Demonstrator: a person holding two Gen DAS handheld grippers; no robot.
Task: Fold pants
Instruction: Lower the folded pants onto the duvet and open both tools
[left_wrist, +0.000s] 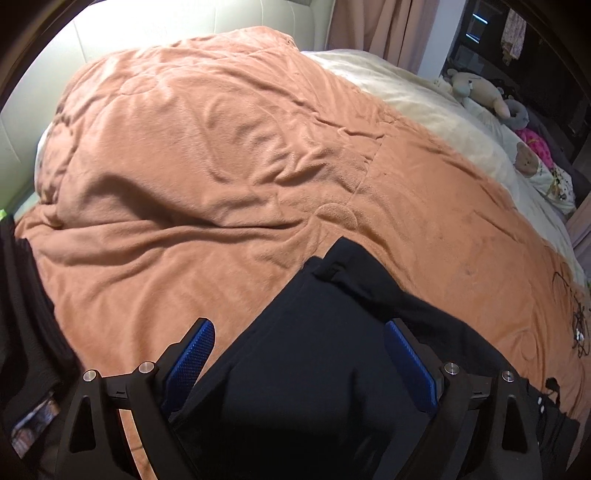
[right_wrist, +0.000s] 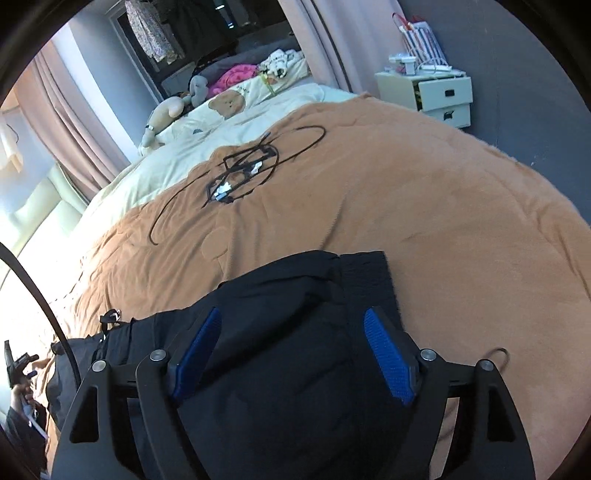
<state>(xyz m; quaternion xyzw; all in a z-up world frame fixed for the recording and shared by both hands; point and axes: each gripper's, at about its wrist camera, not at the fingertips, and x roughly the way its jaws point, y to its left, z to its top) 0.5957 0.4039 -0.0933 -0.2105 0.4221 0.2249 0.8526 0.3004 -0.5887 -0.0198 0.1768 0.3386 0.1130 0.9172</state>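
Black pants (left_wrist: 314, 354) lie in folded layers on an orange blanket (left_wrist: 207, 155) that covers the bed. My left gripper (left_wrist: 300, 328) hovers over them, its blue pads (left_wrist: 194, 356) spread wide and touching no cloth. In the right wrist view the same pants (right_wrist: 291, 332) reach to a ribbed waistband end (right_wrist: 365, 273). Over that end my right gripper (right_wrist: 292, 317) stands open too, its blue pads (right_wrist: 388, 360) clear of the fabric. Neither gripper holds anything.
A tangle of black cables (right_wrist: 243, 173) lies on the blanket beyond the pants. Soft toys (left_wrist: 480, 88) and a cream quilt (left_wrist: 424, 107) are along the bed's far side. A white drawer unit (right_wrist: 436, 92) stands by the wall. More dark cloth (left_wrist: 22, 314) hangs at the left.
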